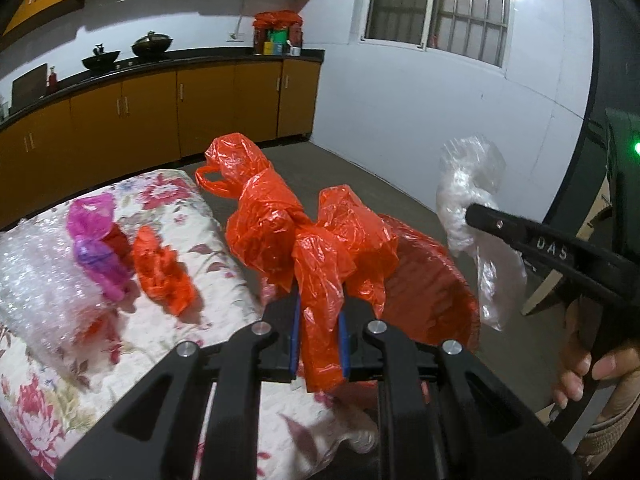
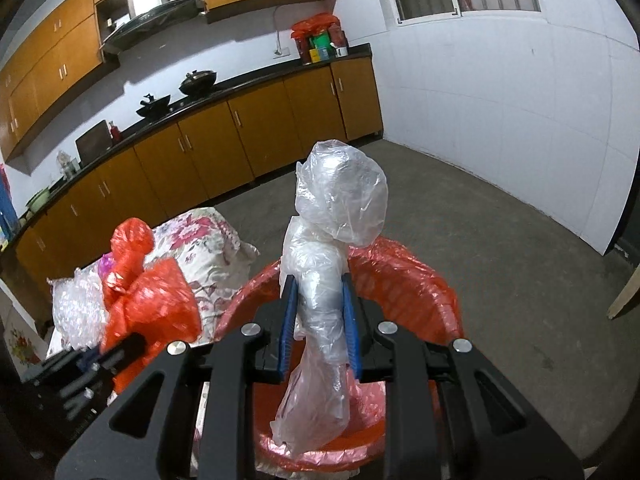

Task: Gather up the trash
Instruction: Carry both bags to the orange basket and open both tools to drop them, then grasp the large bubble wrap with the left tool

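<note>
Orange wooden kitchen cabinets (image 2: 256,140) under a black countertop (image 2: 248,80), white tiled walls (image 2: 500,112), a barred window (image 1: 440,4), grey concrete floor (image 2: 500,248).

Crumpled orange-red plastic bag (image 1: 320,256): thin, glossy, creased film. Clear plastic bag, twisted (image 2: 332,240): translucent, shiny, wrinkled. Red bin lined with orange-red plastic film (image 2: 412,280): glossy liner. Floral-printed quilted cloth (image 1: 180,208): matt, soft. Bubble wrap sheet (image 1: 36,268): clear, glistening. Crumpled purple plastic piece (image 1: 96,240): glossy. Orange-brown cabinet doors (image 2: 260,136): smooth, satin. Grey floor (image 2: 500,248): matt, rough.
</note>
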`<state>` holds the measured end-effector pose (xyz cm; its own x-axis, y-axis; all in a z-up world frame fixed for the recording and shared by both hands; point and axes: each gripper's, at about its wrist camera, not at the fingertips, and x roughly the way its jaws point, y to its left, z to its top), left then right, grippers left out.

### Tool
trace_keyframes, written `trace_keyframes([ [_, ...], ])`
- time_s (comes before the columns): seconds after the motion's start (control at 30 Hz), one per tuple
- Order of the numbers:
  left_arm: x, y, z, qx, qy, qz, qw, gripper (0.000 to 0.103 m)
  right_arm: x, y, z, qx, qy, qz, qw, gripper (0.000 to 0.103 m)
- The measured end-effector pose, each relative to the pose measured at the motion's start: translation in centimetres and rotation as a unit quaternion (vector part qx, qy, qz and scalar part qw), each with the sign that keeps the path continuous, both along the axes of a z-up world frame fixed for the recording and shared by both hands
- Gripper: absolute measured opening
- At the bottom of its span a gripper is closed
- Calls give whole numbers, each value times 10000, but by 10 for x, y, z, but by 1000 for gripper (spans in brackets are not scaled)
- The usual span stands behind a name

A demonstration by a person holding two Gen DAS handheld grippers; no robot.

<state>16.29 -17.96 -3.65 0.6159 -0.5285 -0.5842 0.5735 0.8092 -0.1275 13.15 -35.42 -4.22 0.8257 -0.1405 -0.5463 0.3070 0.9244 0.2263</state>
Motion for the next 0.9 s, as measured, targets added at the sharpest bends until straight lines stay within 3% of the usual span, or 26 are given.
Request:
trace_keyframes([
  [0.17,5,-15,-7,61,60,-82,9999,18,2,-6,-1,63,-31,-21,10000,25],
  [0.2,7,-16,-10,86,80,-74,9999,24,1,-8,-2,89,-45,-21,9999,25],
  [0.23,7,-17,-12,101,95,-64,9999,33,1,-9,-3,104,-42,-31,9999,30],
  [0.3,11,-19,-15,126,108,-22,9999,40,2,-12,-5,106,-14,-55,9999,36],
  [0.4,15,-16,-23,180,203,43,9996,43,5,-15,-8,132,39,-80,9999,46],
  [0.5,17,-9,-26,226,264,146,9993,46,4,-16,-12,150,96,-92,9998,49],
  [0.73,17,24,-27,304,179,713,9968,60,3,-7,-13,36,192,-3,9998,49],
  [0.9,19,60,-24,445,22,1367,9896,67,4,10,-13,-102,193,186,9996,49],
])
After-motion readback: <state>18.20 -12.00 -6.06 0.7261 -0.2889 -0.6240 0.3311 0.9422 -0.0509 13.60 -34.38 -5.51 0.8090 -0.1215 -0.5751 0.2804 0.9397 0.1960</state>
